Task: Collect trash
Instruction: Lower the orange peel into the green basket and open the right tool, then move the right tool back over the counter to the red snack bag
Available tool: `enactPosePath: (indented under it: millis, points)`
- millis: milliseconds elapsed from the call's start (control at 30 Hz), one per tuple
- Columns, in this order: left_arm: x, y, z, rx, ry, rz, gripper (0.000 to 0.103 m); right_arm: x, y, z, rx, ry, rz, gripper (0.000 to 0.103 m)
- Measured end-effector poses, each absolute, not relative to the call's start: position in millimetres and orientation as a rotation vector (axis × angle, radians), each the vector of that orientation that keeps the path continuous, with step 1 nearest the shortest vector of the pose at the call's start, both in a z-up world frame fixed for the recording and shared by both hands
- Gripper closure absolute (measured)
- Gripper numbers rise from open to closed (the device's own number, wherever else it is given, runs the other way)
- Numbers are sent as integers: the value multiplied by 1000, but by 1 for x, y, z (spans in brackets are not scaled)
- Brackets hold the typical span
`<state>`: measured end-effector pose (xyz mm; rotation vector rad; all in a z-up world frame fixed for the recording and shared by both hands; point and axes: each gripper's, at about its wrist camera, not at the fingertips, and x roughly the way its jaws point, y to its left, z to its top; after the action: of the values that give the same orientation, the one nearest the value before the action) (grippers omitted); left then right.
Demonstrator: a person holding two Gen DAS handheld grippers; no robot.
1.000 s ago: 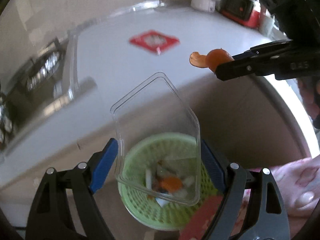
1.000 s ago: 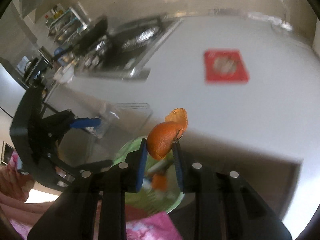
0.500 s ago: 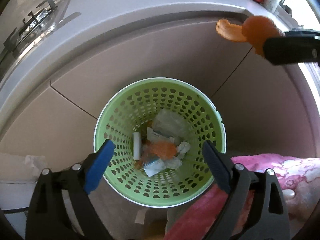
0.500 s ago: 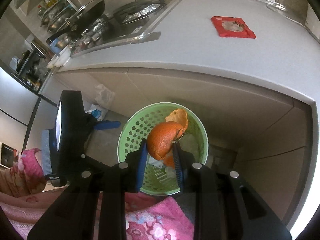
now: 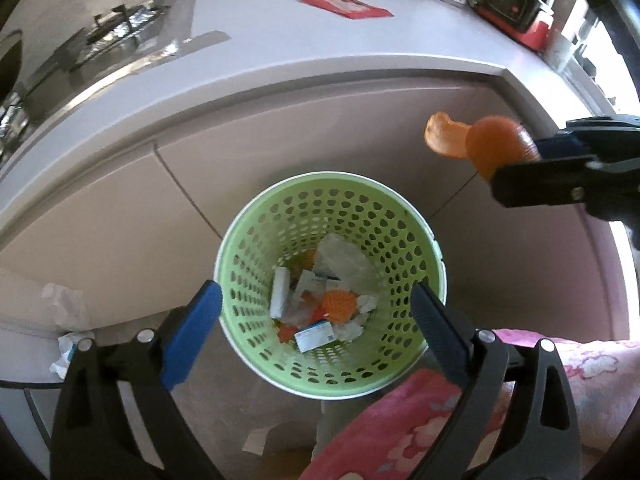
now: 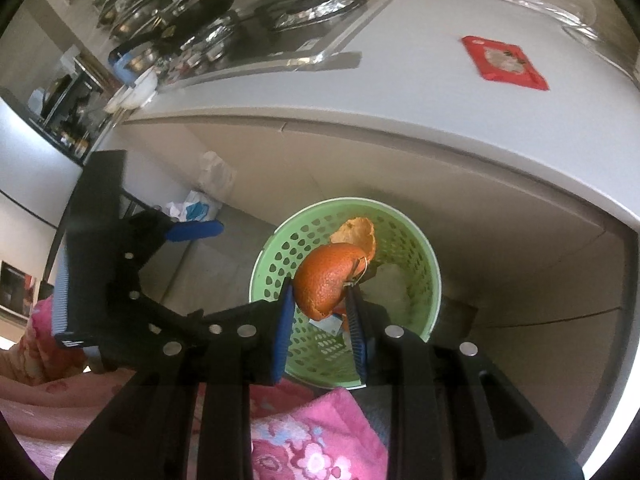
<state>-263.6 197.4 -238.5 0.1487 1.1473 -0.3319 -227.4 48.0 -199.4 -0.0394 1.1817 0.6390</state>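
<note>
Kitchen counter (image 5: 280,40) above a green bin (image 5: 432,256); left gripper (image 5: 316,304) was empty, jaws opening wide over it; right gripper (image 6: 320,300) stayed clamped on orange peel (image 6: 328,280).

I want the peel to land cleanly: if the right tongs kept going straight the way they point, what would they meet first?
Probably the green basket: the right tongs, shut on the orange peel, aim into its open mouth; depth is unclear.

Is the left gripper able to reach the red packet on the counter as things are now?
Probably yes: the left gripper is opening with nothing between its fingers, and the red packet lies uncovered on the counter.
</note>
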Motion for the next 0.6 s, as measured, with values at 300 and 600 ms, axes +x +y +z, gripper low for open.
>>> enactPosePath:
  millis: [300, 600]
  points:
    - [-269, 214, -237, 122, 1147, -268, 12, -221, 60, -233, -44, 1279, 666, 37]
    - [-252, 203, -223, 141, 1118, -249, 12, -201, 35, -204, -17, 1183, 576, 23]
